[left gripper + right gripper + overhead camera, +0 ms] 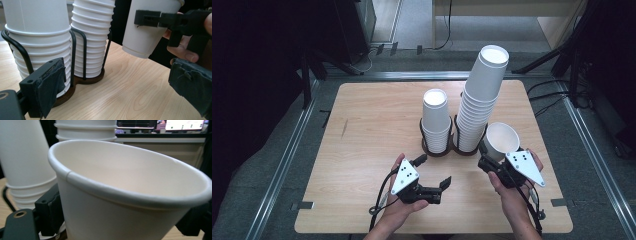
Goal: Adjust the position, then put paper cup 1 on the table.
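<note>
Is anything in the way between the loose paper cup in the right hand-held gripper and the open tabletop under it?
Nothing visible. The cup, clamped in the right hand-held gripper, hangs tilted above bare table, right of the tall stack.

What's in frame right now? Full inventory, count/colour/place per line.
Held cup: 1, white paper, mouth up, tilted, clamped between the right gripper's jaws, clear of the table, right of the tall stack.
Tall cup stack: 1, white, upside down, in the holder's right ring.
Short cup stack: 1, white, upside down, in the holder's left ring.
Cup holder: 1, dark base with black wire hoops, table centre.
Table: 1, light wood.
Floor: grey, metal rails and black cables round the table.
Left gripper: 1, black, jaws open, holding nothing, near the front edge.
Right gripper: 1, black, shut on the held cup.
Hands: 2, one on each gripper.
</note>
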The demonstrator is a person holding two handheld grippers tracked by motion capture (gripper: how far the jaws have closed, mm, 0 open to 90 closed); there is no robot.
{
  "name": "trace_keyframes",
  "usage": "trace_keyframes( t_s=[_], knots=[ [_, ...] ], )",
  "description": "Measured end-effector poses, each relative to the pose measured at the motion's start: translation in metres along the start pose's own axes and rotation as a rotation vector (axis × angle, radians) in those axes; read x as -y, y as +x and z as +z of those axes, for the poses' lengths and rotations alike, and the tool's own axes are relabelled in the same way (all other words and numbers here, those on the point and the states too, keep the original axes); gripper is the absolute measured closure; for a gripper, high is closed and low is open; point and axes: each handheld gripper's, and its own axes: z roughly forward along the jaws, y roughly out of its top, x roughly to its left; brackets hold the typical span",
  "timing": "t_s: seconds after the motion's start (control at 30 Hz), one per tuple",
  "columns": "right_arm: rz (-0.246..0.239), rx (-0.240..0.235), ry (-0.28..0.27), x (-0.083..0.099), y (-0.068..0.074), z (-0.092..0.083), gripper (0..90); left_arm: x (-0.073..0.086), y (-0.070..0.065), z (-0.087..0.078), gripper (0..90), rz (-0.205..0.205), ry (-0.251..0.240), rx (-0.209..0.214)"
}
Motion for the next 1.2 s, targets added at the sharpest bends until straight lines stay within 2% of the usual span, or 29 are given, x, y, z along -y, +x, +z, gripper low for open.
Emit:
trace_keyframes(
  t_s=[0.2, 0.33, 0.43, 0.53, 0.63, 0.67, 0.73, 0.87, 0.93, 1.2],
  knots=[
    [-0.053, 0.042, -0.002, 0.003, -0.010, 0.005, 13.4, 0.000, 0.002, 0.000, 1.3, -0.006, 0.001, 0.000],
    [-0.067, 0.063, 0.002, 0.005, -0.018, 0.009, 13.4, 0.000, 0.002, -0.001, 1.3, -0.008, 0.002, -0.001],
    [-0.071, 0.060, -0.001, 0.006, -0.023, 0.011, 13.4, 0.000, 0.002, -0.001, 1.3, -0.009, 0.003, -0.001],
    [-0.109, 0.070, -0.027, 0.009, -0.031, 0.014, 13.3, 0.000, 0.002, -0.001, 1.3, -0.008, 0.004, -0.003],
    [-0.127, 0.078, -0.043, 0.010, -0.036, 0.017, 13.3, 0.000, 0.002, 0.000, 1.2, -0.008, 0.003, -0.002],
    [-0.130, 0.072, -0.063, 0.011, -0.043, 0.019, 13.3, 0.000, 0.002, 0.000, 1.3, -0.008, 0.004, -0.003],
    [-0.132, 0.074, -0.077, 0.013, -0.047, 0.021, 13.3, 0.000, 0.002, 0.000, 1.3, -0.010, 0.004, -0.004],
    [-0.144, 0.085, -0.072, 0.017, -0.052, 0.025, 13.3, 0.000, 0.002, 0.000, 1.3, -0.011, 0.007, -0.008],
    [-0.165, 0.096, -0.062, 0.023, -0.056, 0.031, 13.3, 0.000, 0.003, 0.000, 1.3, -0.017, 0.007, -0.007],
    [-0.153, 0.094, -0.048, 0.035, -0.070, 0.043, 13.3, 0.001, 0.003, 0.000, 1.3, -0.016, 0.011, -0.011]
  ],
)
